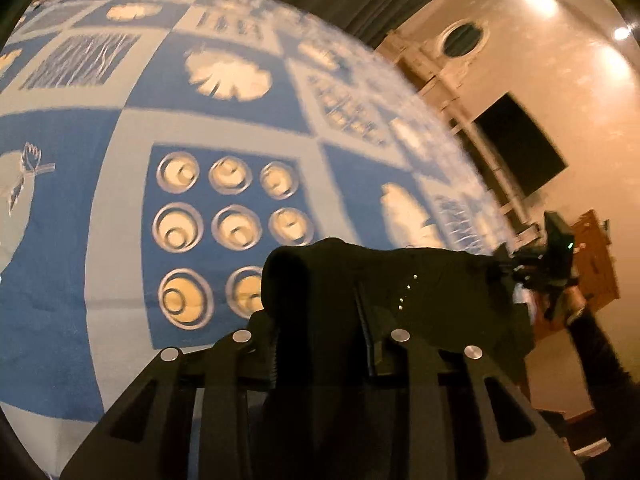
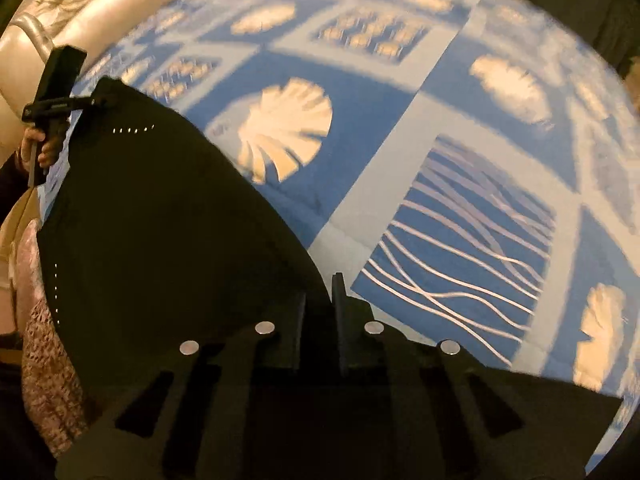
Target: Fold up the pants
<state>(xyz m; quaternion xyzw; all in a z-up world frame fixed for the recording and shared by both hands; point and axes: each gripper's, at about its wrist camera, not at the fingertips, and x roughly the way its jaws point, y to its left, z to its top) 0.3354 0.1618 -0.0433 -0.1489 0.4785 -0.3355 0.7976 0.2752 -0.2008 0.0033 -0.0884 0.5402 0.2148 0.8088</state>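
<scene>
Pants (image 2: 160, 220) — black, stretched between both — are clamped at opposite ends by left hand-held gripper (image 1: 320, 320) and right hand-held gripper (image 2: 320, 304) over the patterned bed cover (image 2: 440, 120).

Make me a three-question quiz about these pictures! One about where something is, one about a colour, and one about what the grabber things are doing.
1. Where are the pants?
A. Spread flat on the floor
B. Held up over the bedspread
C. Hanging in a closet

2. What colour are the pants?
A. Black
B. Red
C. White

3. What is the left tool doing?
A. Wide open, holding nothing
B. Holding a cup
C. Pinching a bunch of the pants

Answers:
1. B: the dark cloth stretches between the left tool and the right tool, with the blue and white patterned bedspread behind it.
2. A: the cloth looks black in both views, with a few tiny pale stitches.
3. C: a roll of black cloth sits squeezed between its fingers.
</scene>
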